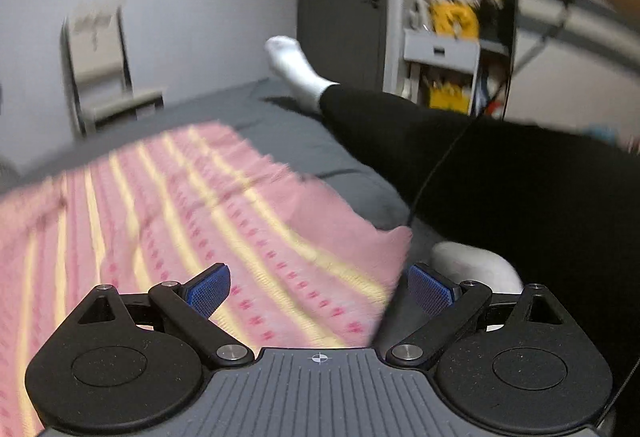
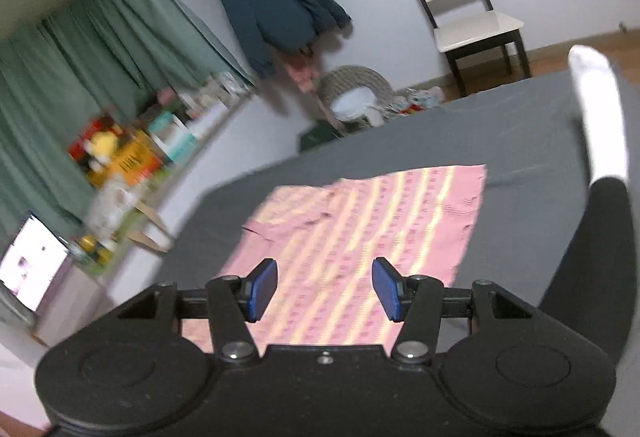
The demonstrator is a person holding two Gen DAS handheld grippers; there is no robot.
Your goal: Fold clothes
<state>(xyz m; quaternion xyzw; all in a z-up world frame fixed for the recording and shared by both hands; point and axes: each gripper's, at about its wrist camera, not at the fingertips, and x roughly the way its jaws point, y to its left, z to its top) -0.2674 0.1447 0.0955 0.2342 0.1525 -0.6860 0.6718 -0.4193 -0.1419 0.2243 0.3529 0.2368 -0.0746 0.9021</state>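
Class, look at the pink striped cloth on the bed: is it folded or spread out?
Mostly spread: the pink striped cloth lies flat on the grey bed, one corner flap turned over.

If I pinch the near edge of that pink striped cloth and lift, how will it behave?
Probably floppy: the pink striped cloth lies flat with a turned-over flap and soft wrinkles, so it should drape and sag from the pinch. It looks thin, so likely light. On the smooth grey bedsheet it may slide or bunch if pushed rather than lifted.
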